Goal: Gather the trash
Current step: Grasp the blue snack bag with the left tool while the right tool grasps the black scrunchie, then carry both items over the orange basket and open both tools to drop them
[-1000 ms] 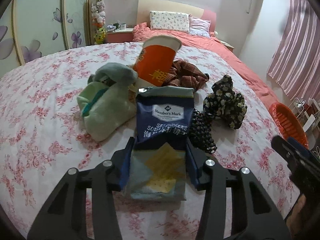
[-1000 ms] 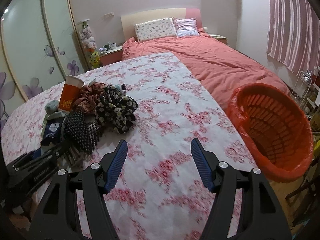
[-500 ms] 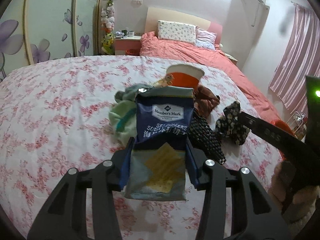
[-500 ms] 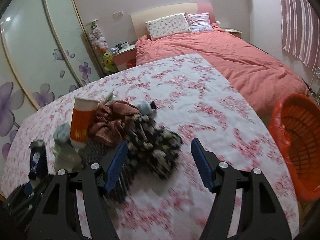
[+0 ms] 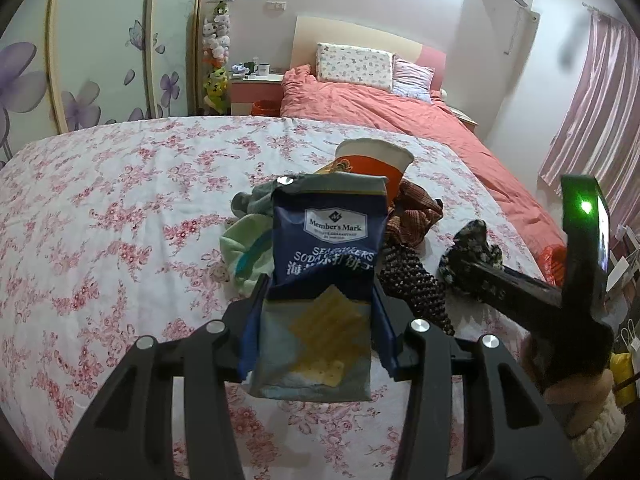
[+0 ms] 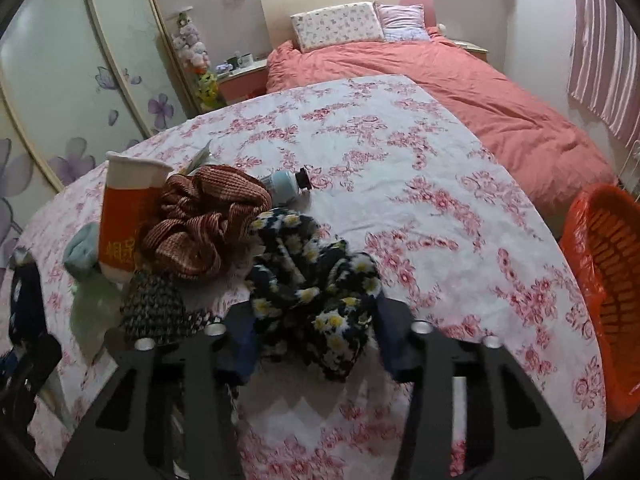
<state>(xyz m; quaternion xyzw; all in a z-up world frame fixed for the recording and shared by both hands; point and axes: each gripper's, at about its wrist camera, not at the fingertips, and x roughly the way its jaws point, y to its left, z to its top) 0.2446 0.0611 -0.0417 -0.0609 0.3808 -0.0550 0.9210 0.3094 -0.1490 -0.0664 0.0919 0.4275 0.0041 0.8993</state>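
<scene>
My left gripper [image 5: 319,294] is shut on a blue cracker bag [image 5: 328,240], which it holds upright above the floral bedsheet [image 5: 120,220]. My right gripper [image 6: 316,340] has come down over a black daisy-print cloth [image 6: 320,280]. Its jaws are closing, and the pads touch the cloth on both sides. An orange and white paper cup [image 6: 128,216] stands at the left of the clothes pile. Behind the pile lies a small pale-blue bottle [image 6: 286,186]. The cup [image 5: 372,160] also shows behind the bag in the left wrist view.
A brown knitted cloth [image 6: 204,220], a dark patterned cloth [image 6: 156,308] and a pale green cloth [image 5: 248,248] make up the rest of the pile. An orange basket [image 6: 604,292] stands off the bed's right edge. A pink duvet and pillows lie further back.
The right gripper swung left from bare sheet to the clothes pile, and its jaws narrowed around the daisy-print cloth. The left gripper rose slightly, still holding the bag.
</scene>
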